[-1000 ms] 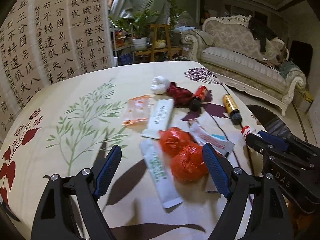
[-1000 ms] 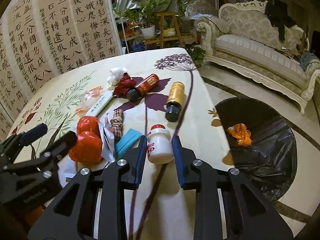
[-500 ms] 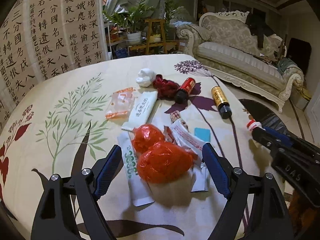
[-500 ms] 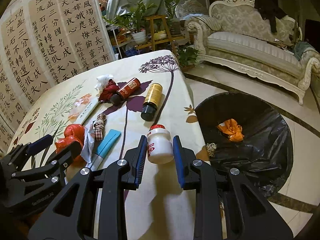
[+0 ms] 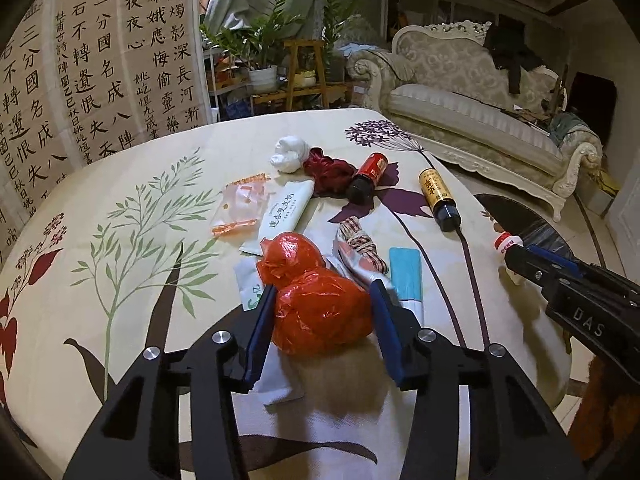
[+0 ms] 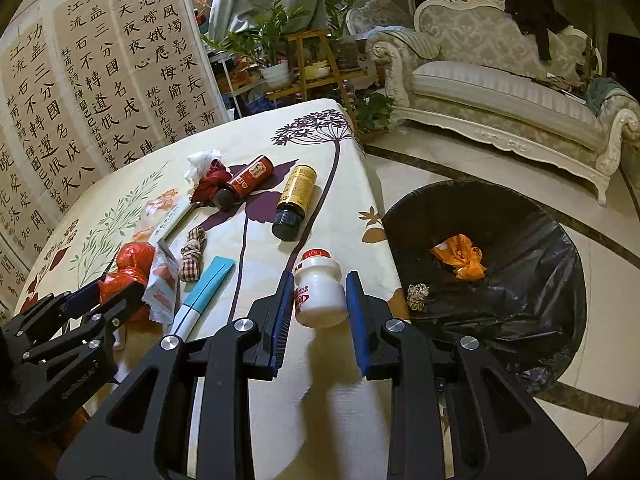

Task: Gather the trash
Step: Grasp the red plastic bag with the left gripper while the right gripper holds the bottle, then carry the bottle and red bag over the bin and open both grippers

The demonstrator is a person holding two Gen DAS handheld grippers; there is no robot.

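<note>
My left gripper is shut on a crumpled red plastic bag lying on the floral tablecloth. A second red bag touches it behind. My right gripper is shut on a small white bottle with a red cap, held over the table's right edge. The bottle's cap also shows at the right of the left wrist view. A black-lined trash bin stands on the floor to the right, with an orange wrapper inside.
On the table lie white sachets, an orange packet, a white tissue wad, dark red cloth, a red bottle, a yellow bottle, a checked cloth knot and a blue-white tube. A sofa stands beyond.
My left gripper moved forward and closed on the near red bag. My right gripper carried the white bottle rightward toward the table edge and the bin.
</note>
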